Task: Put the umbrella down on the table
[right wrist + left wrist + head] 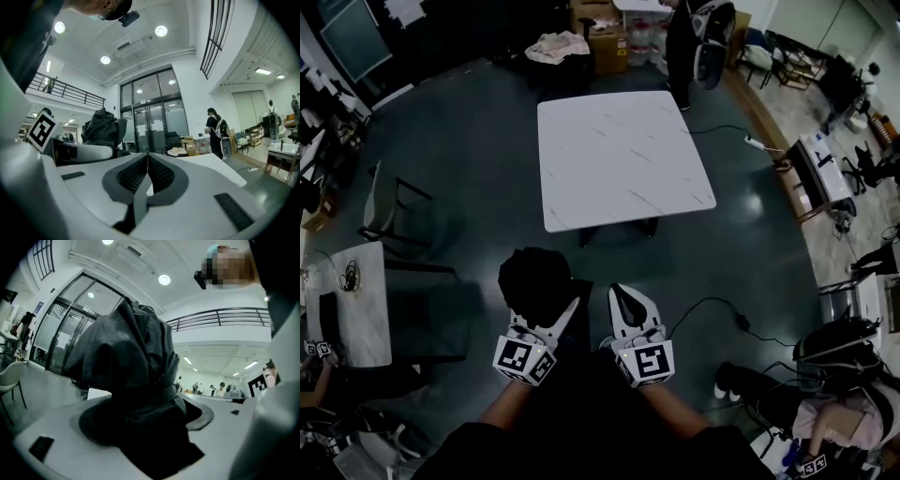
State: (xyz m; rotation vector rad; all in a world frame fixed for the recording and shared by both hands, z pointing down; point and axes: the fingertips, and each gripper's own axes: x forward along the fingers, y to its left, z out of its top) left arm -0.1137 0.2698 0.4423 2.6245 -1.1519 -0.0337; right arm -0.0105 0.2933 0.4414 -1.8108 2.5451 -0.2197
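Observation:
A black folded umbrella is bunched between the jaws of my left gripper, held level in front of me and short of the table. In the left gripper view its dark fabric fills the space between the jaws and hides the pads. My right gripper is beside it on the right, jaws pressed together with nothing in them. The white marble-patterned table stands a step ahead, its top bare. It also shows past the right gripper.
A person with a backpack stands at the table's far side, near cardboard boxes. A dark chair and a small white table are on my left. A cable runs over the floor on the right, near a seated person.

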